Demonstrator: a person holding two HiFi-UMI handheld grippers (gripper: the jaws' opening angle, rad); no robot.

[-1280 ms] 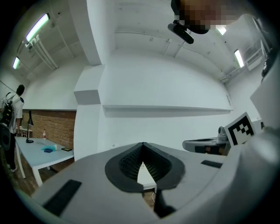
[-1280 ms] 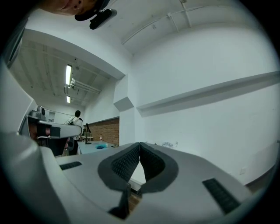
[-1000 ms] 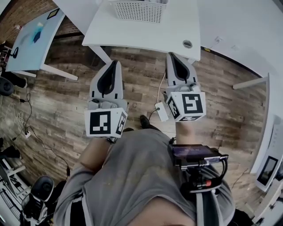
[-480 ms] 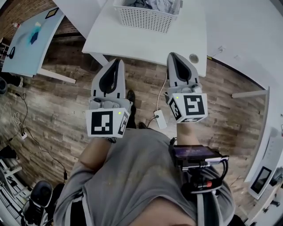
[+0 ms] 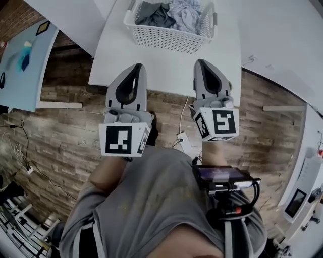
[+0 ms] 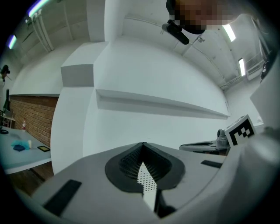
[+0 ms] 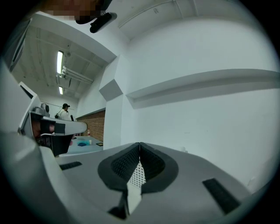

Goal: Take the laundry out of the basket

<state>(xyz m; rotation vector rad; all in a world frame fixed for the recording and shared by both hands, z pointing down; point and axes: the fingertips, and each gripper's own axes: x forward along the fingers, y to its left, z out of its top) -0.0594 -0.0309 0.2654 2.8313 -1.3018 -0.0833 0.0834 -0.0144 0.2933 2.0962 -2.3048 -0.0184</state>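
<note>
laundry: crumpled heap of cloth, dark grey pieces on the left, pale grey-blue ones on the right, piled up to the rim
laundry place: all inside the basket, none on the surface
basket: white plastic, rectangular, walls full of small holes, handle slot on its right end; stands on the far part of the surface, ahead of both my tools
surface: white top, bare between basket and near edge
left tool: jaws closed tip to tip, nothing in them; points level at the basket, tip over the near edge of the surface
right tool: jaws pressed together, empty; level, beside my left one, well apart from it, tip also over the near edge
contact: neither tool touches basket or laundry
floor: wood planks below my arms, cables at the left
</note>
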